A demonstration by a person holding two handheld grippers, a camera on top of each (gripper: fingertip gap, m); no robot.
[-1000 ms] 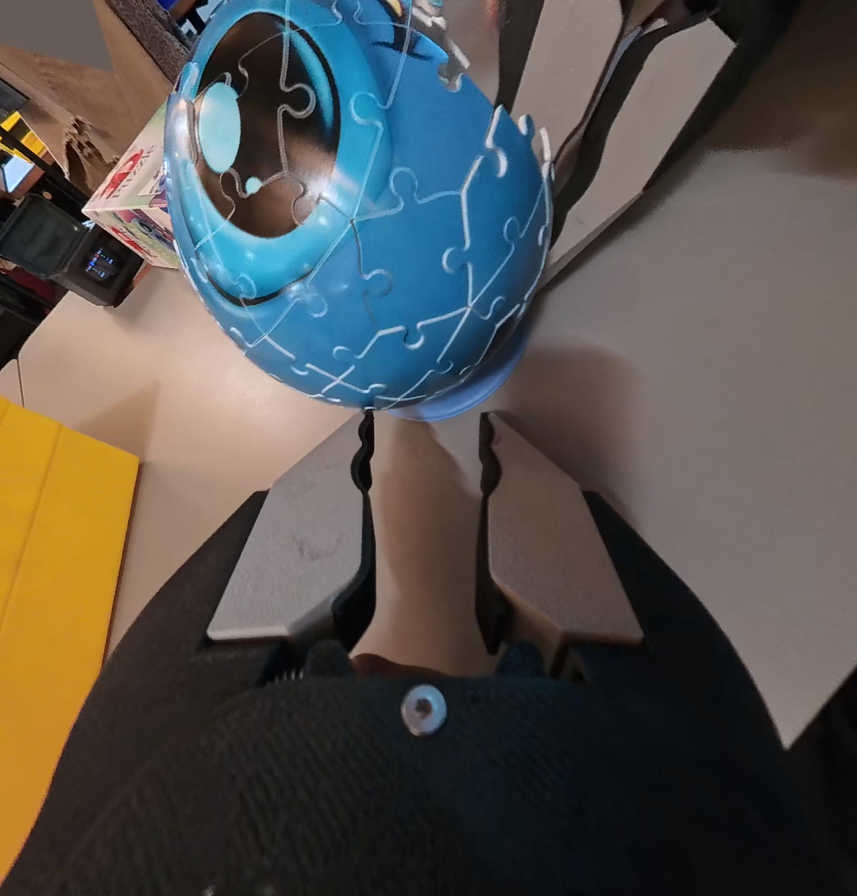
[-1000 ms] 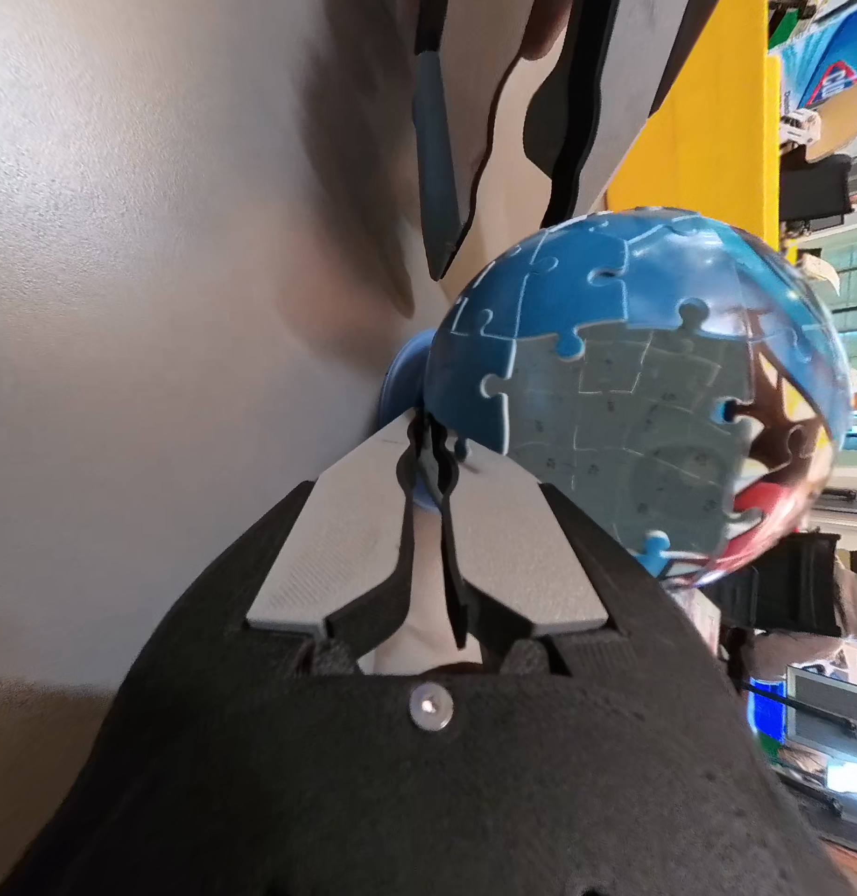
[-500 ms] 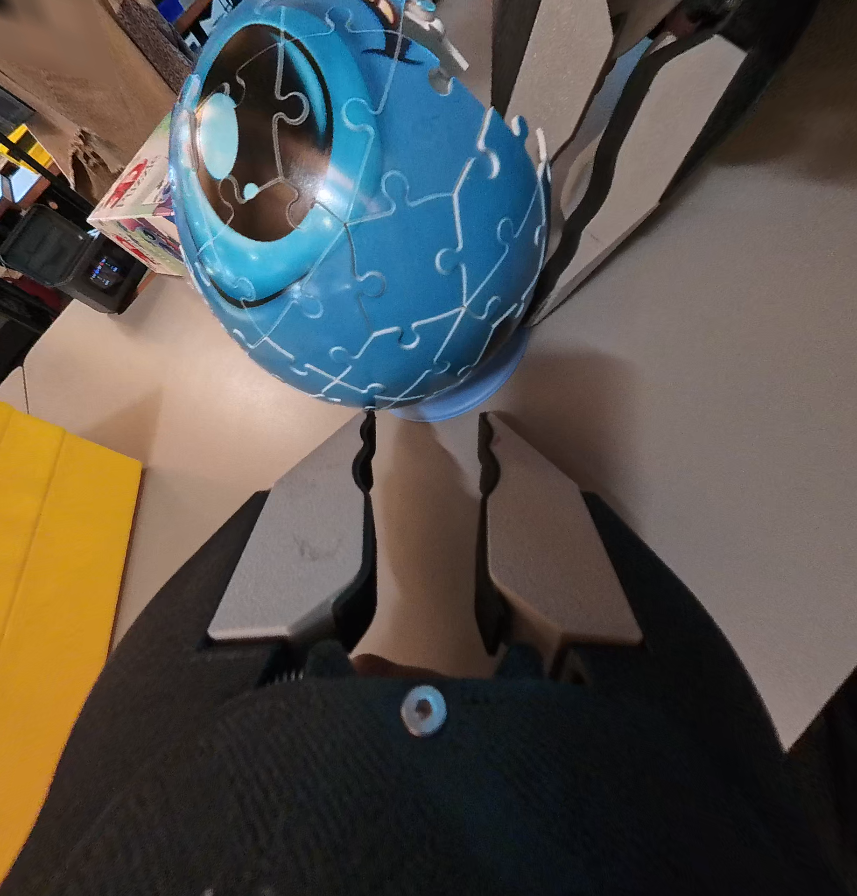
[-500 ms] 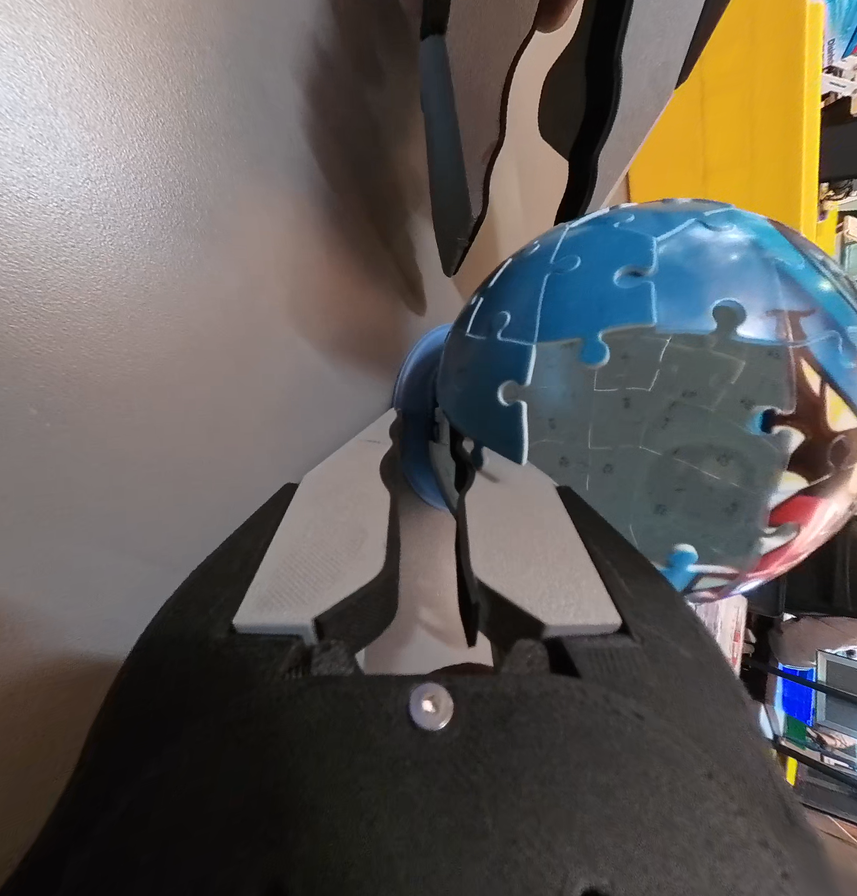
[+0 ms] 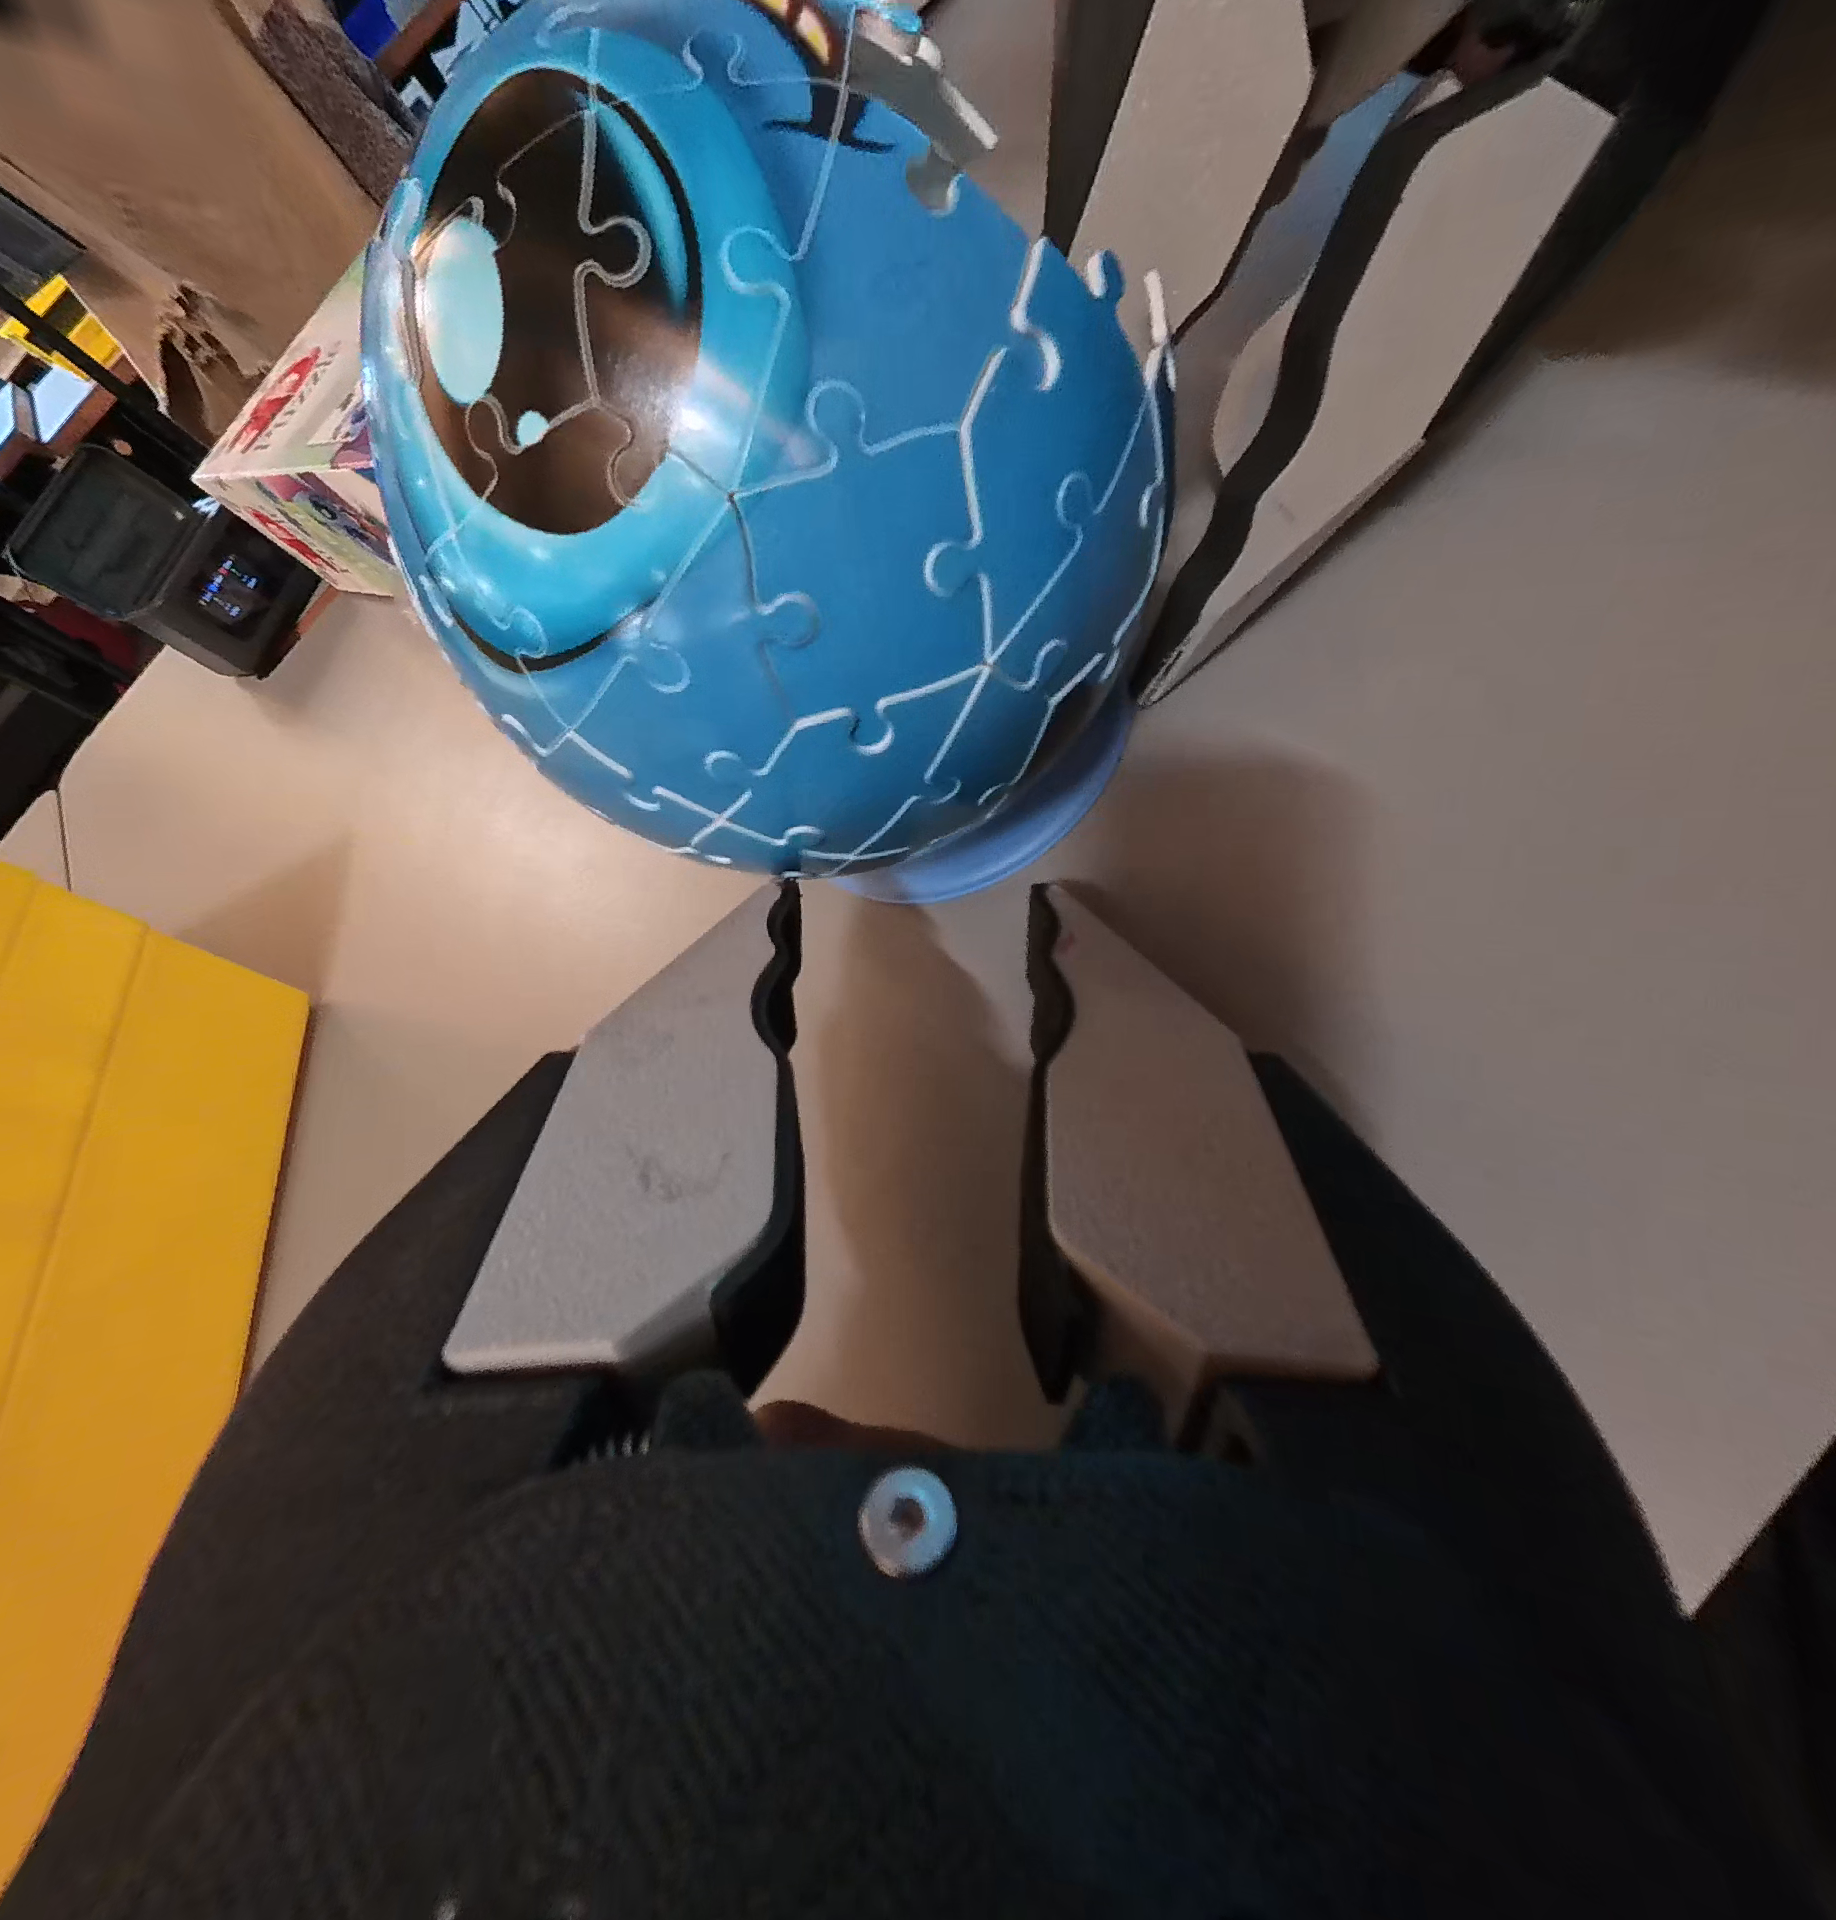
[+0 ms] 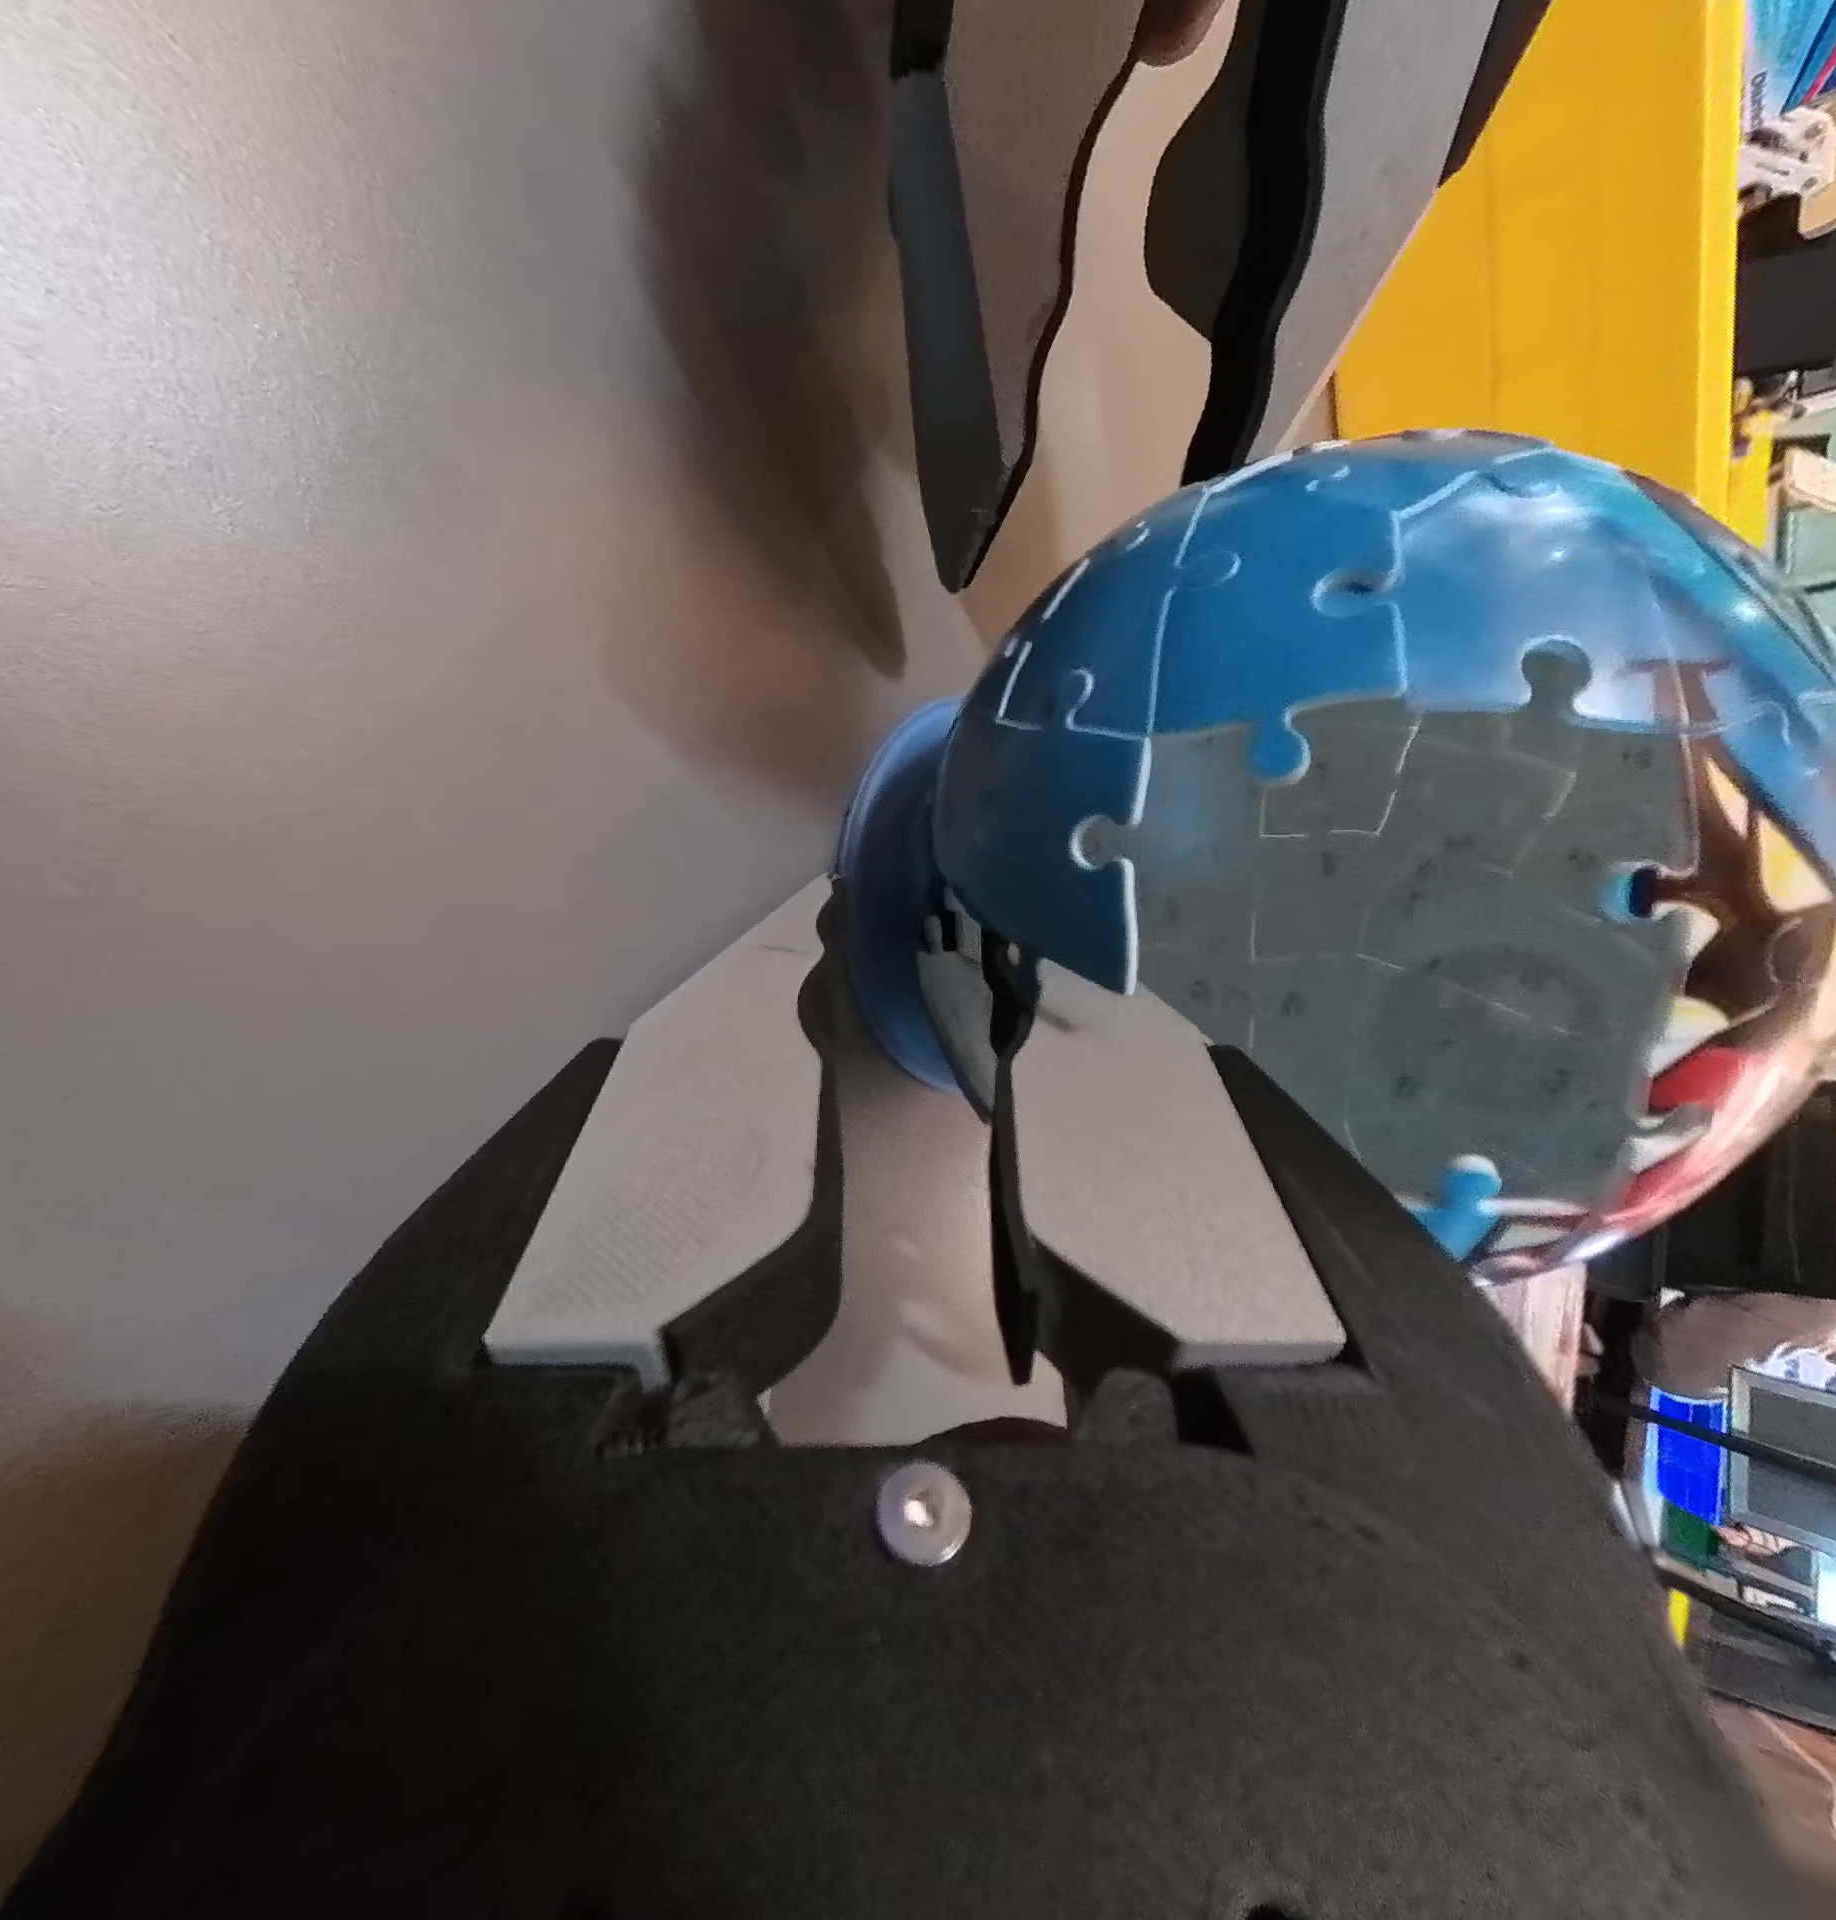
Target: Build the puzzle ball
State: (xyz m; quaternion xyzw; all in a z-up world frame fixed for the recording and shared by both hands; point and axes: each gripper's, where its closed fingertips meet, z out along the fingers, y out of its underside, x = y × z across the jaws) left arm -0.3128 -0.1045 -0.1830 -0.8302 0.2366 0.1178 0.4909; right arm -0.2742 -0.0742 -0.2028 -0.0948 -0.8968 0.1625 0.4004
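Note:
The blue puzzle ball (image 5: 841, 520) stands on a light-blue stand (image 5: 997, 862) on the beige table (image 5: 1516, 935). In the right wrist view the ball (image 6: 1257, 675) has a large gap (image 6: 1465, 935) that shows the grey backs of its far pieces. My left gripper (image 5: 912, 904) is open and empty, its tips just short of the stand. It also shows at the top of the right wrist view (image 6: 1080, 509). My right gripper (image 6: 909, 925) is open, with the stand's rim (image 6: 888, 914) between its fingers. A small grey piece (image 6: 955, 966) lies against its right finger at the ball's lower edge.
A yellow board (image 5: 83, 1195) lies at the left of the table. A printed box (image 5: 290, 457) and a black device (image 5: 155, 571) stand behind the ball. The table's edge (image 5: 1672, 1558) runs close on the right. The right gripper's fingers (image 5: 1309, 436) are beside the ball. Tip to tip, the grippers are about 6 cm apart.
My right gripper has gone from nearly shut to open and has moved in, so the stand's rim now sits between its fingers. My left gripper has stayed put, open.

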